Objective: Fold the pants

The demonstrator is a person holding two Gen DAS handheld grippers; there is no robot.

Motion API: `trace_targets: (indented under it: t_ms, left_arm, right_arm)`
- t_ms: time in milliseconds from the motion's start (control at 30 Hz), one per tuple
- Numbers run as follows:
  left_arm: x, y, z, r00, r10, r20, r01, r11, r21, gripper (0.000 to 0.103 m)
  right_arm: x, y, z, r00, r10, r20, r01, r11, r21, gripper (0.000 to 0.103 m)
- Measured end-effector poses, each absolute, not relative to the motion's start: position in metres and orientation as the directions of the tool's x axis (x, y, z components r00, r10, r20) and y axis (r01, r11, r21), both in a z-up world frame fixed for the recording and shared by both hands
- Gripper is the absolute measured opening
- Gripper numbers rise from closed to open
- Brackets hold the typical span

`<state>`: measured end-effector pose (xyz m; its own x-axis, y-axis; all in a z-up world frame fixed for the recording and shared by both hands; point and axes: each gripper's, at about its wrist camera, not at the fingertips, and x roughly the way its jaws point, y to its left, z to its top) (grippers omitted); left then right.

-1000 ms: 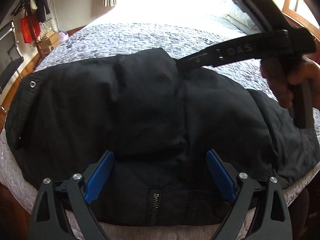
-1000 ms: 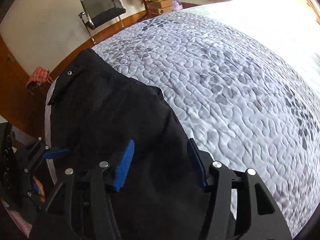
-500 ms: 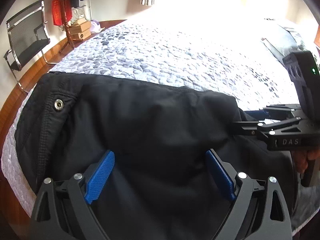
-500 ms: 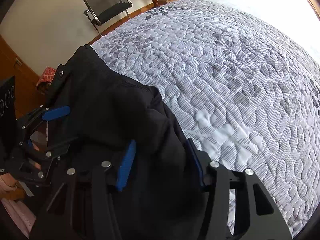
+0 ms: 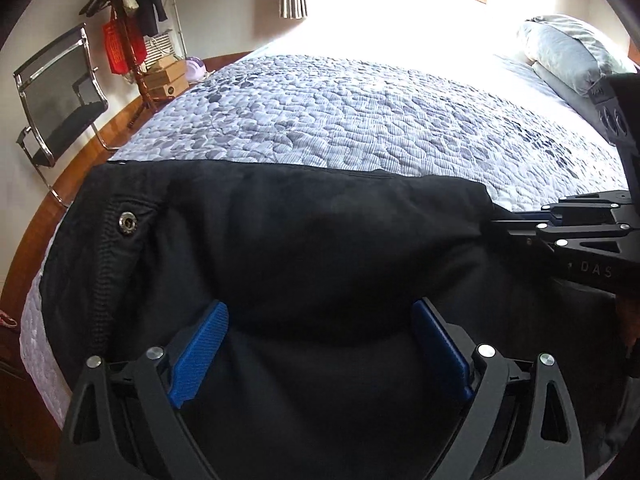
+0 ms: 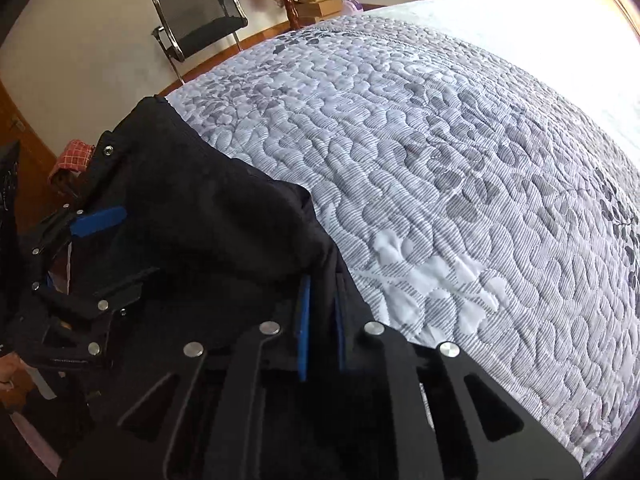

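The black pants lie folded across the near edge of the bed, with a metal snap on the waistband at the left. My left gripper is open, its blue pads on either side of a hump of the cloth. My right gripper is shut on the pants' right edge. It also shows in the left wrist view at the right, pinching the cloth. The left gripper shows in the right wrist view, open.
The grey quilted bedspread stretches away beyond the pants. A pillow lies at the far right. A mesh chair, a coat stand with a red bag and boxes stand on the wooden floor at the left.
My right gripper has closed on the pants' right edge. The left gripper has moved forward over the pants and stayed open.
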<state>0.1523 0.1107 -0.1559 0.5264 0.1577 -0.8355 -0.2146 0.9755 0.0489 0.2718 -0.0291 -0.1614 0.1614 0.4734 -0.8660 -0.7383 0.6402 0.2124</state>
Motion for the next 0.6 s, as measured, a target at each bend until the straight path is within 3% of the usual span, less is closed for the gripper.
trace_targets:
  t_ms: [33, 67, 133, 300, 600]
  left_arm:
    - [0.151, 0.112, -0.155, 0.528, 0.152, -0.835, -0.213, 0.976, 0.042, 0.094]
    - [0.149, 0.113, -0.153, 0.529, 0.142, -0.837, -0.215, 0.976, 0.030, 0.094]
    - [0.142, 0.115, -0.148, 0.524, 0.123, -0.843, -0.217, 0.976, 0.008, 0.093]
    - [0.113, 0.104, -0.138, 0.541, 0.095, -0.836, -0.180, 0.984, -0.005, 0.093]
    - [0.084, 0.106, -0.142, 0.514, 0.048, -0.857, -0.157, 0.987, -0.039, 0.093]
  right_arm:
    - [0.270, -0.032, -0.156, 0.163, 0.484, -0.860, -0.730, 0.645, 0.225, 0.020]
    - [0.266, -0.037, -0.150, 0.164, 0.496, -0.853, -0.722, 0.649, 0.239, 0.037]
    - [0.251, -0.050, -0.134, 0.199, 0.515, -0.834, -0.717, 0.657, 0.235, 0.048]
    - [0.190, -0.084, -0.115, 0.208, 0.554, -0.806, -0.713, 0.650, 0.263, 0.041]
    - [0.129, -0.072, -0.139, 0.171, 0.514, -0.841, -0.695, 0.667, 0.267, 0.040]
